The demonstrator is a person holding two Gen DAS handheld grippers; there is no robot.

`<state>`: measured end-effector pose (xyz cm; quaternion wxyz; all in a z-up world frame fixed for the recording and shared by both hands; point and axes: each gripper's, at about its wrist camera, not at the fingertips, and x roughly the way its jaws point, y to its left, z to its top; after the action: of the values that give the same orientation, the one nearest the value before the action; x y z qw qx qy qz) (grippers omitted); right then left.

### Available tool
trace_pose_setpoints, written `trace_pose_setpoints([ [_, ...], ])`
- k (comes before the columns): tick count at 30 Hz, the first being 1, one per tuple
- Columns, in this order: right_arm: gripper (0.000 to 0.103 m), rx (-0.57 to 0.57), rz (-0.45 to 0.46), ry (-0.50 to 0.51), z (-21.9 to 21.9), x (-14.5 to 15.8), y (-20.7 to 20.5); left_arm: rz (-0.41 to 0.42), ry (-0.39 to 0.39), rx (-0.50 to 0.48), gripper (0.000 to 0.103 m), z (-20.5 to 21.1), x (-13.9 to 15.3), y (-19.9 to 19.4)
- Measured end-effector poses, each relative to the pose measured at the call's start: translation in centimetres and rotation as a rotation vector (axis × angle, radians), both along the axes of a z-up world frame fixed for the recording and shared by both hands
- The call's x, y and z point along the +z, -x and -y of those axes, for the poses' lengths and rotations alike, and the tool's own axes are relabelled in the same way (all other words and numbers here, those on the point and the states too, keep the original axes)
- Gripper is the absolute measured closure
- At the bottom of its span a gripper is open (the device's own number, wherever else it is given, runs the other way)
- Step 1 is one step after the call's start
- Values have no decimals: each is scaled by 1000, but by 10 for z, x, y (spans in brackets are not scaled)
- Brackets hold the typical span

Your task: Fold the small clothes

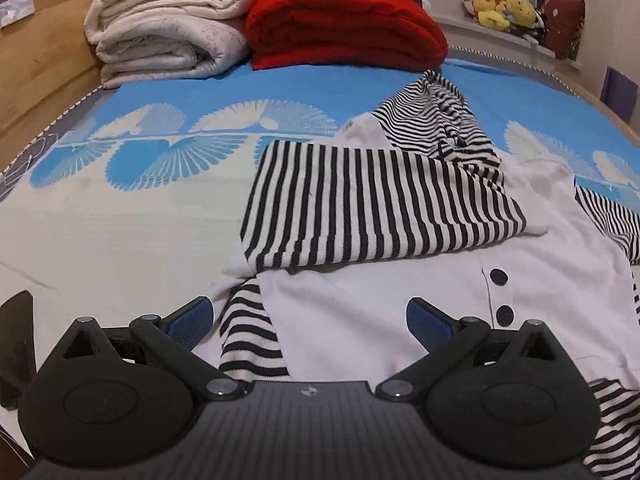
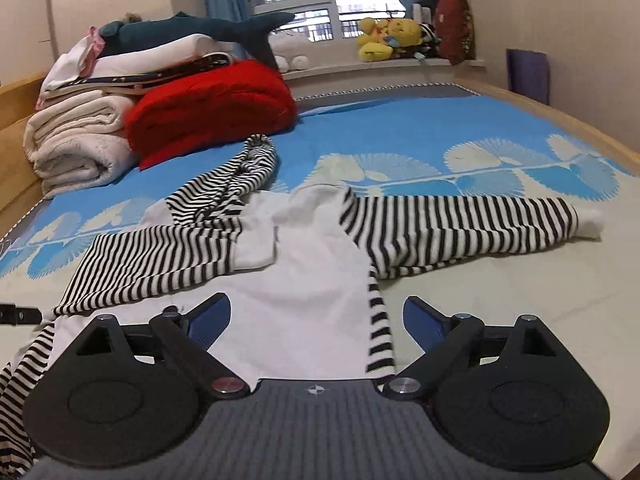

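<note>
A small white top with black-and-white striped sleeves and hood (image 1: 360,312) (image 2: 304,280) lies on the bed. One striped sleeve (image 1: 372,204) (image 2: 160,264) is folded across the white body; the other sleeve (image 2: 460,228) stretches out to the right. The striped hood (image 1: 432,120) (image 2: 240,176) is bunched at the far side. Two black buttons (image 1: 500,296) show on the white front. My left gripper (image 1: 310,320) hovers open over the near hem with nothing between its blue pads. My right gripper (image 2: 318,320) is open too, above the white body and a striped side seam, holding nothing.
The bed has a blue and cream sheet (image 1: 140,220) (image 2: 520,300). Folded cream blankets (image 1: 168,28) (image 2: 76,140) and a red blanket (image 1: 344,24) (image 2: 212,108) are stacked at the far end. A wooden frame (image 1: 44,76) runs along the left. Plush toys (image 2: 392,36) sit on the windowsill.
</note>
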<state>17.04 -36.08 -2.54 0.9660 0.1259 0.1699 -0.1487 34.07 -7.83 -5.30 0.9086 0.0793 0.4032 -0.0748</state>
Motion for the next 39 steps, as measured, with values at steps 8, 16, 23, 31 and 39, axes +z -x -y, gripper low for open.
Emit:
trace_pose_setpoints([
  [8, 9, -18, -19, -44, 9, -3, -5, -38, -5, 3, 0, 1, -11, -18],
  [16, 9, 18, -47, 9, 1, -3, -15, -43, -9, 4, 0, 1, -12, -24],
  [23, 9, 16, -65, 15, 0, -5, -18, -50, 0, 0, 0, 3, -12, -26],
  [31, 9, -14, -56, -35, 16, -11, -16, -51, 10, 1, 0, 8, -12, -29],
  [39, 10, -304, 23, -285, 105, -17, -3, -49, -17, 33, 0, 5, -16, -42],
])
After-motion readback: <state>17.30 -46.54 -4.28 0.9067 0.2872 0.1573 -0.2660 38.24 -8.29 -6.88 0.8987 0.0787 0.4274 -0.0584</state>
